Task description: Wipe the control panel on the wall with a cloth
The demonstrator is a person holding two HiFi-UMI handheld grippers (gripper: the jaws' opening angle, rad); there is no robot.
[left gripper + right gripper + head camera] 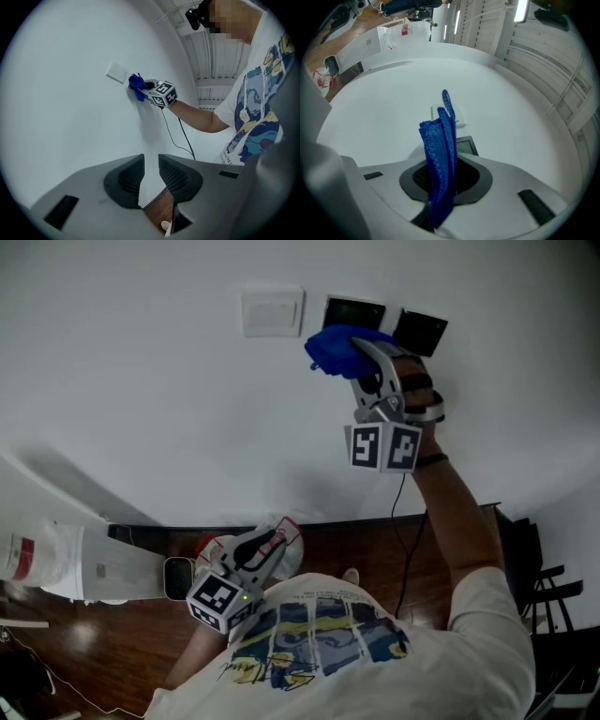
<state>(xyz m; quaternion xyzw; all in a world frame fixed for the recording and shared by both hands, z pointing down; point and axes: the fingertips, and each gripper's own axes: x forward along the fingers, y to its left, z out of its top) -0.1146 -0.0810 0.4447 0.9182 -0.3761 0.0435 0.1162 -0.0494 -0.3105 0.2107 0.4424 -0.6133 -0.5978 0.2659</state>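
A blue cloth (336,346) is pinched in my right gripper (361,360), which is shut on it and raised to the white wall. The cloth lies against the lower edge of a dark control panel (353,311); a second dark panel (419,331) sits just to its right. In the right gripper view the cloth (439,150) stands up between the jaws and covers part of the panel (465,146). My left gripper (272,542) hangs low by the person's body; in its own view the left gripper (151,161) has a narrow gap with nothing in it.
A white switch plate (272,312) is on the wall left of the panels. A black cable (399,521) hangs down the wall to the wooden floor (122,634). White bags (47,563) lie at the left, and dark furniture (544,587) stands at the right.
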